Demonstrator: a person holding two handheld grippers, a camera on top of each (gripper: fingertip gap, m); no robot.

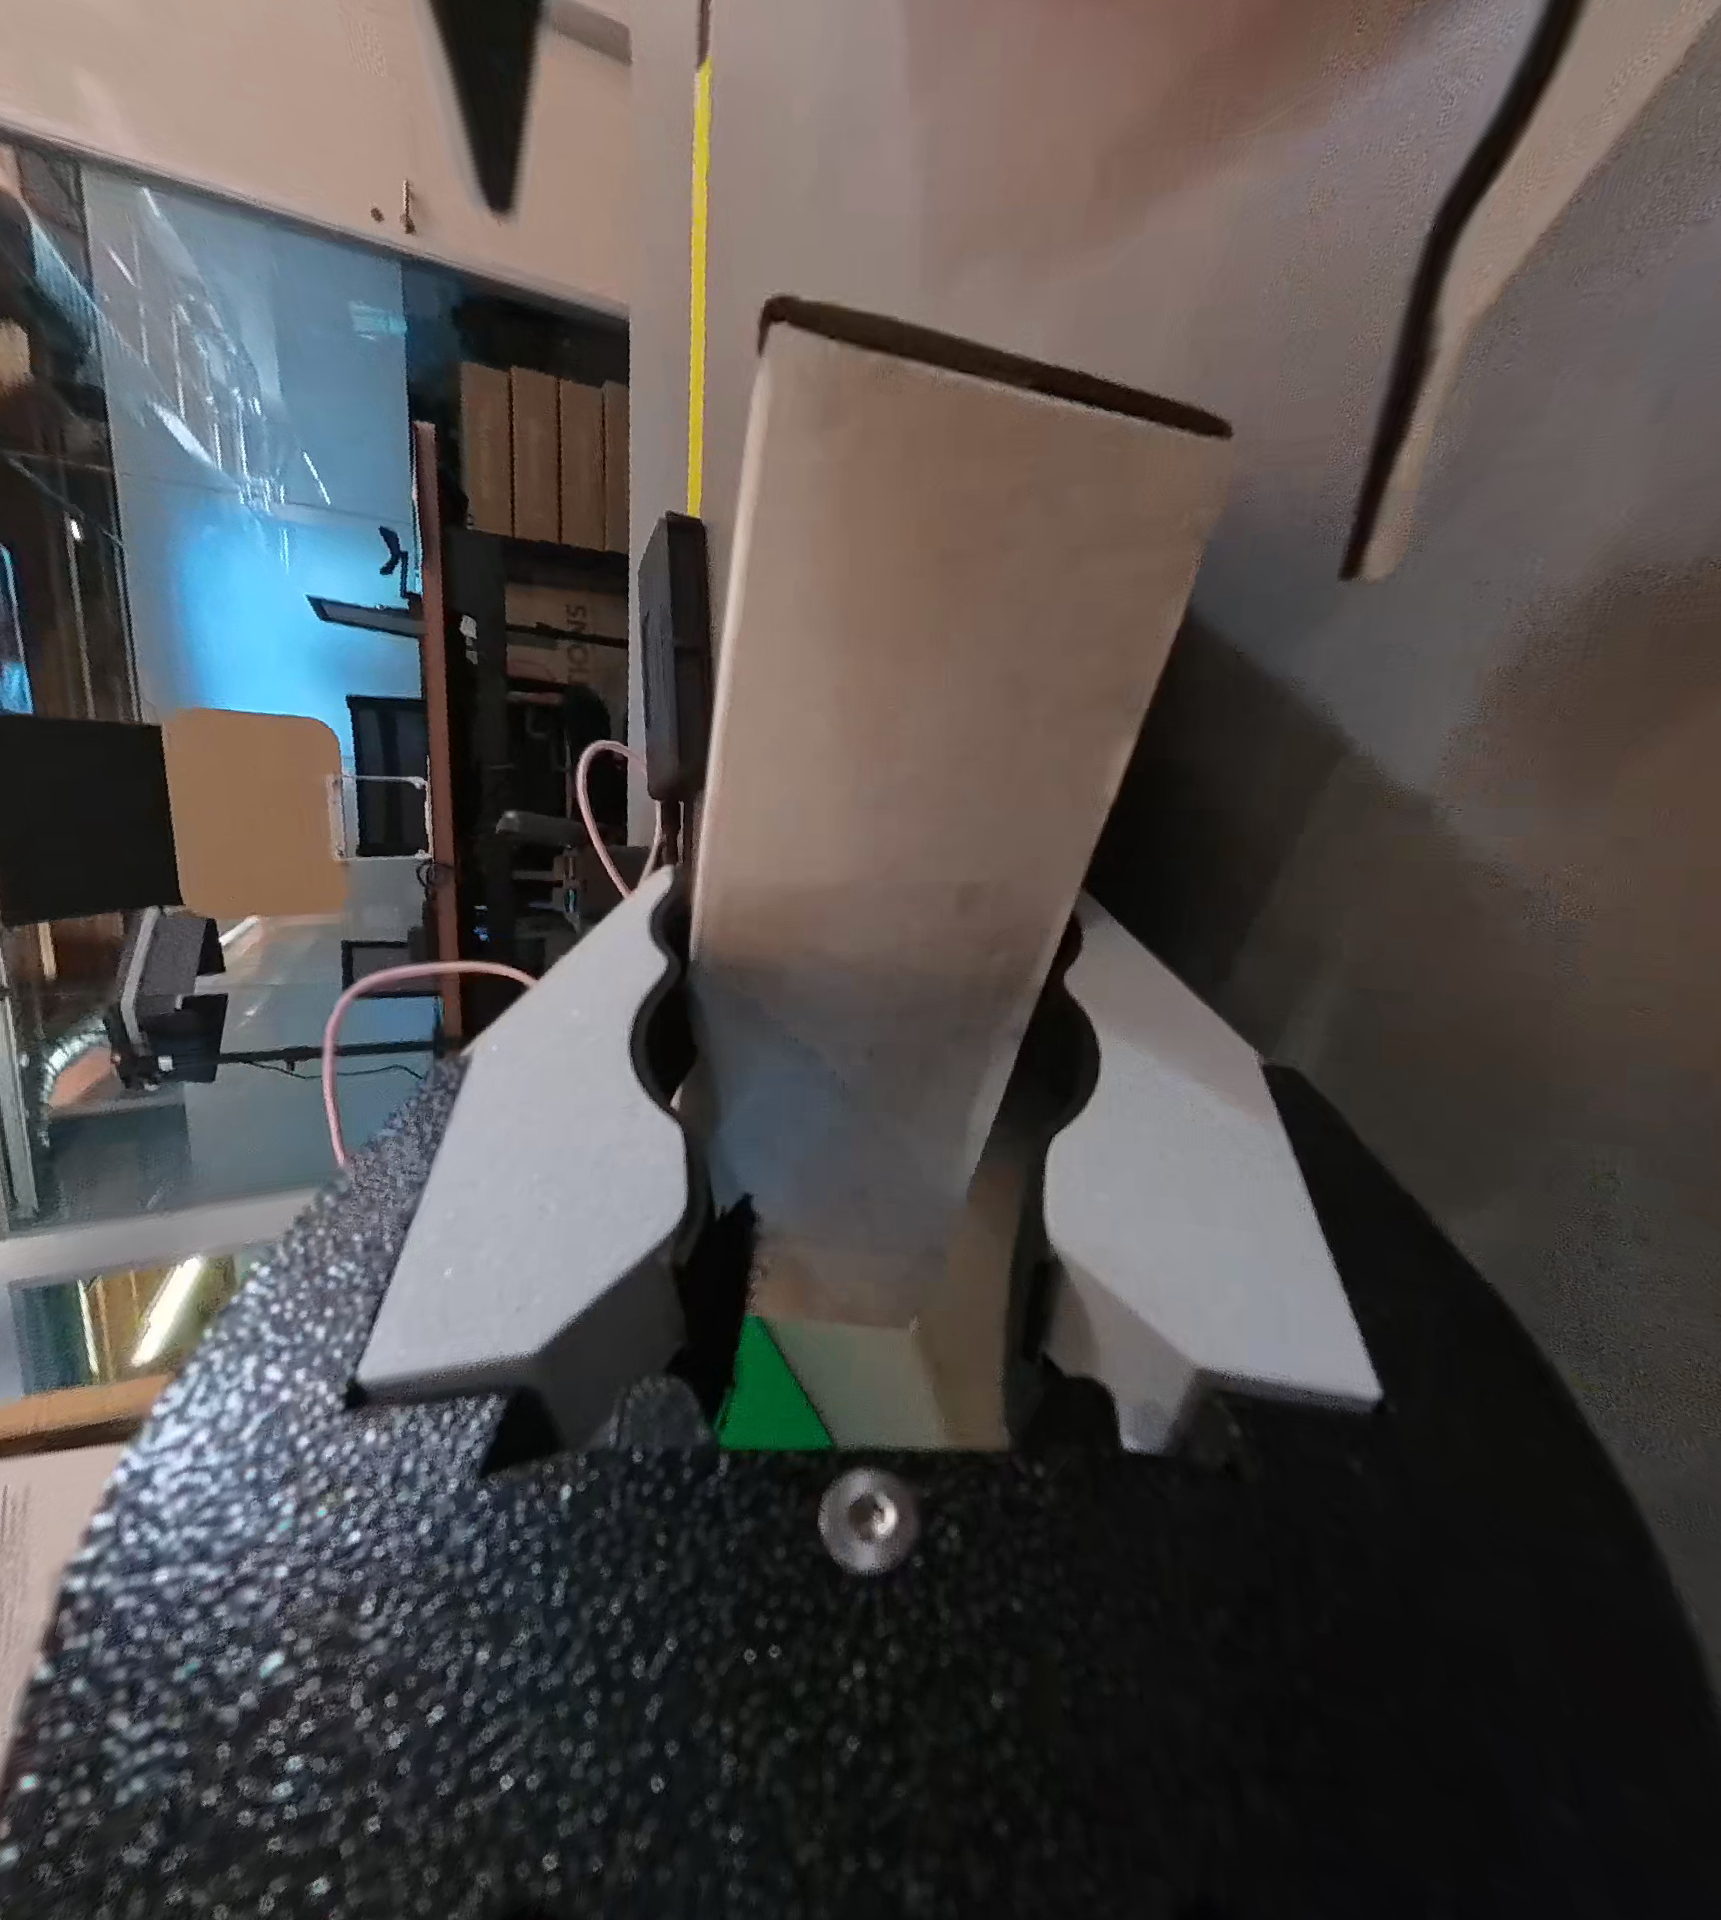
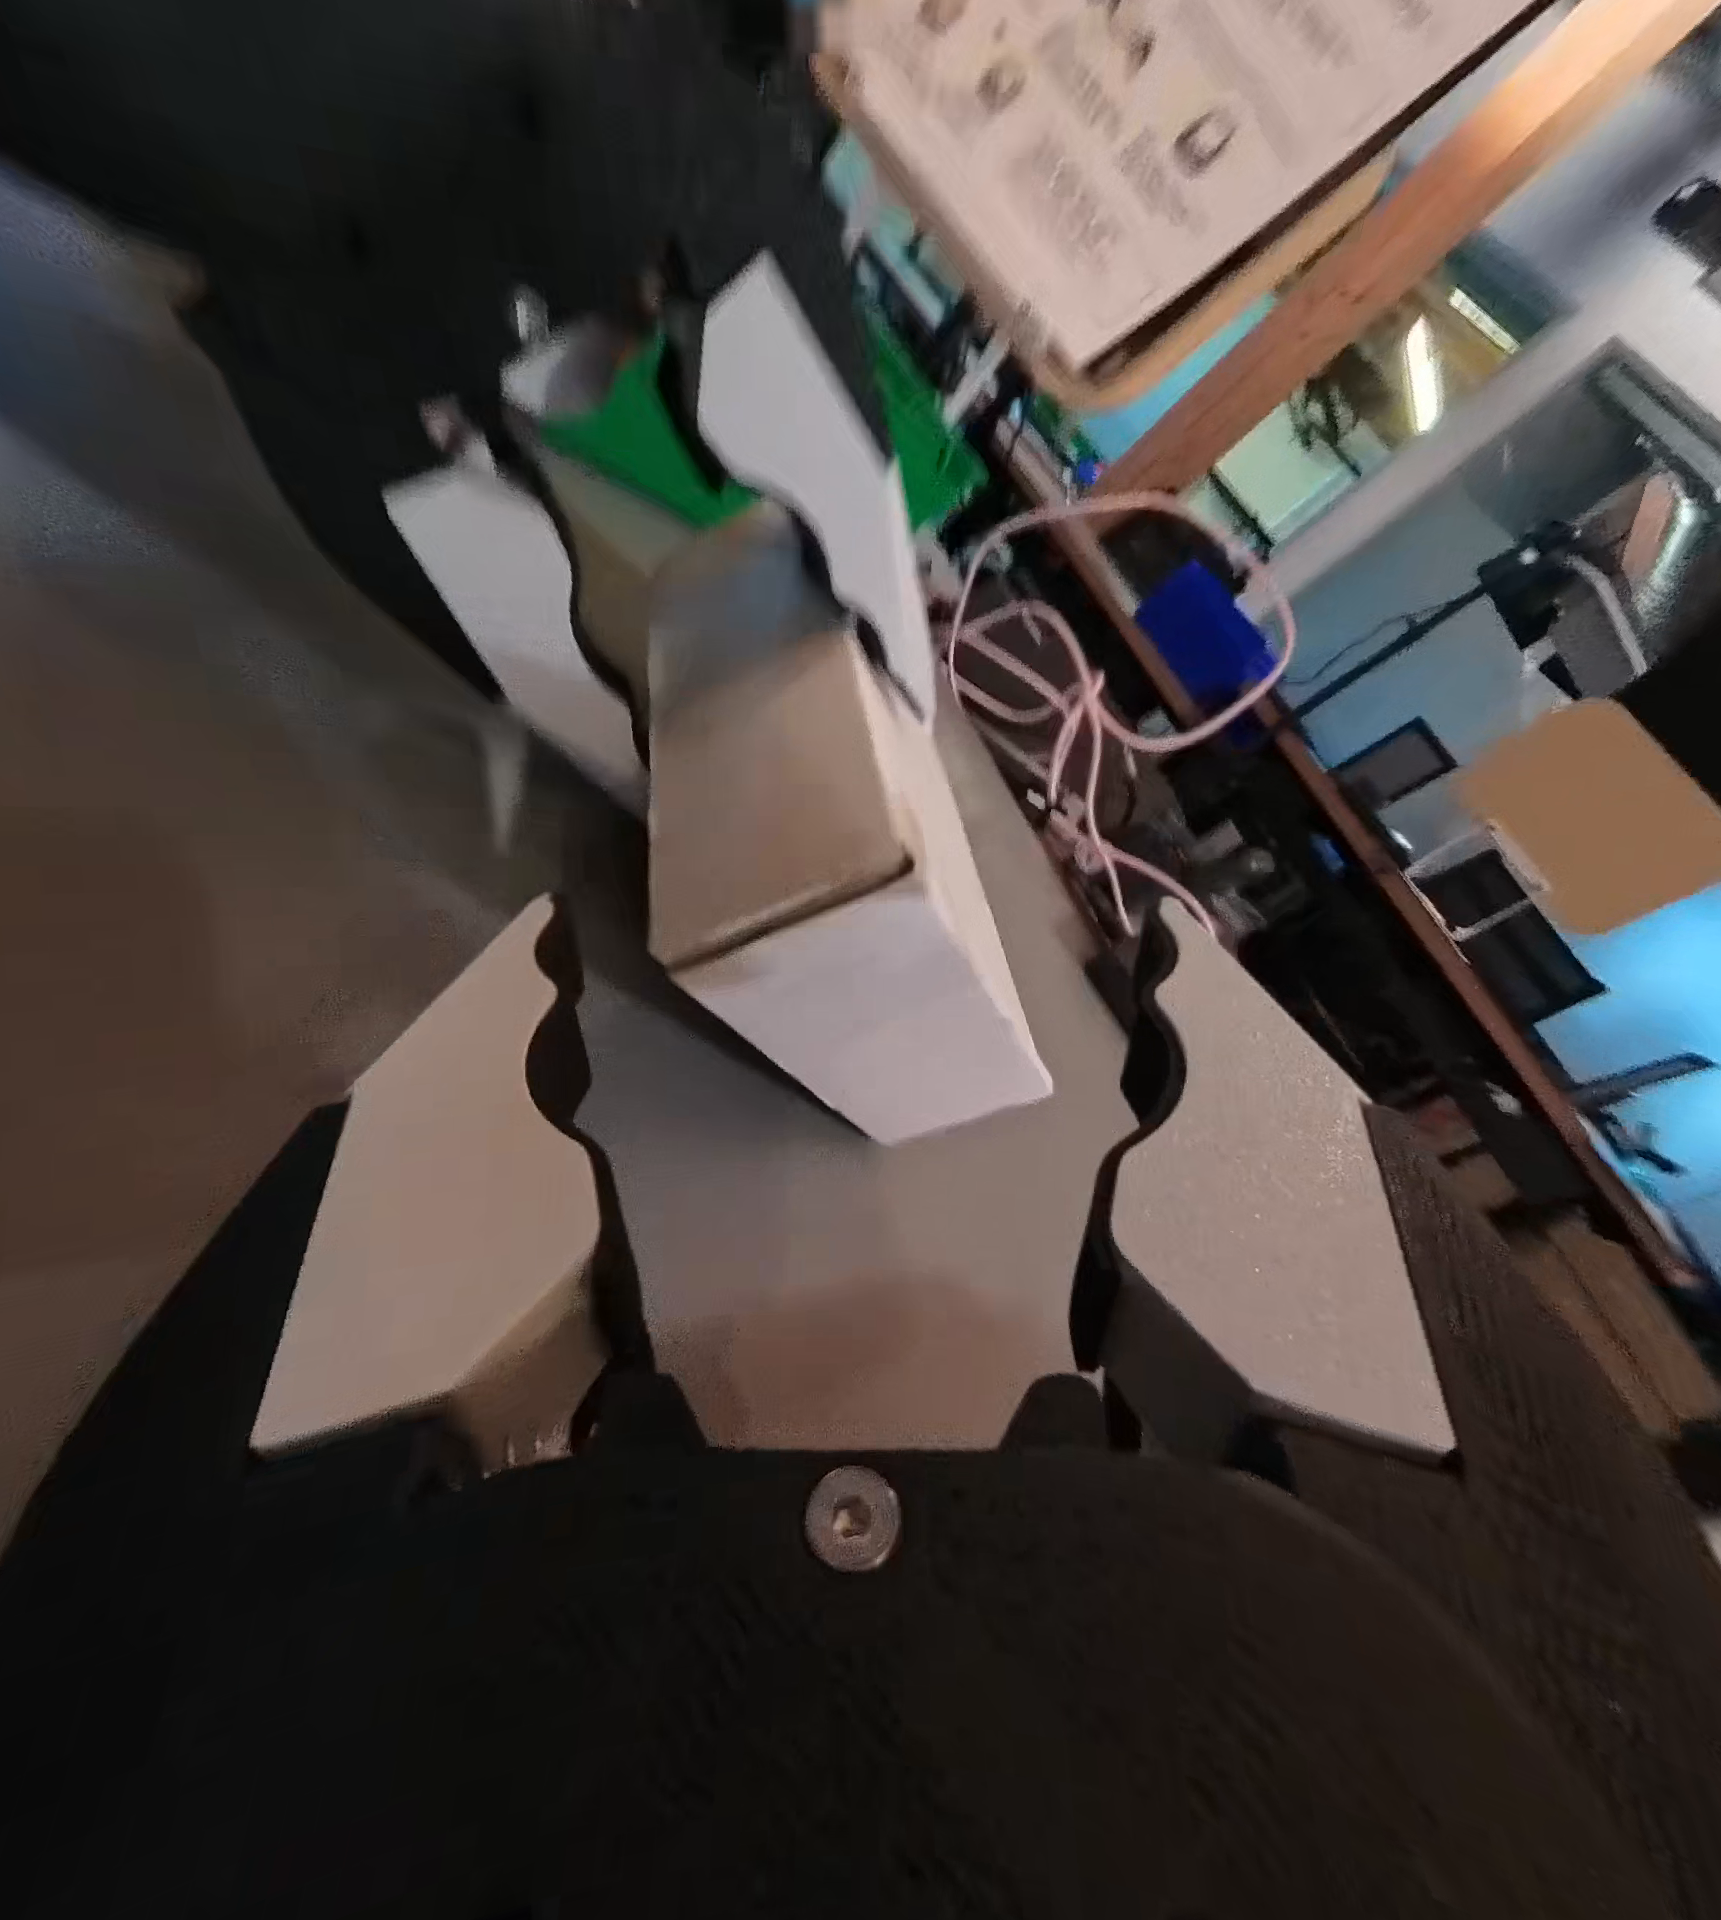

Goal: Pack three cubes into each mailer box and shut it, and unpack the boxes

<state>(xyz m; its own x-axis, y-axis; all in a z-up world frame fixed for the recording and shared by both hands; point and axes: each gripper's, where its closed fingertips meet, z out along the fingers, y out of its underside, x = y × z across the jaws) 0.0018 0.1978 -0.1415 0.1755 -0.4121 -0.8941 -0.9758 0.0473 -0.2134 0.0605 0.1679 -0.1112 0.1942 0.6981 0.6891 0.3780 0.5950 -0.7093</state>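
Cardboard fills my left fingers (image 1: 877, 997): they are clamped on the white box (image 1: 939, 727), one pad pressed to each of its sides, and the box stands out ahead of them, tilted, its far end clear of the grey worktop (image 1: 1562, 935). A patch of green (image 1: 768, 1397) shows at the box's near end, deep between the fingers; I cannot tell what it is. My right fingers (image 2: 856, 987) stand wide apart and grip nothing. The box's free end (image 2: 856, 997) reaches in between their tips, touching neither pad. Past it, the right view shows my left fingers (image 2: 835, 488) closed on the box's other end. Pink cables (image 2: 1095, 665) hang beyond the worktop's edge.
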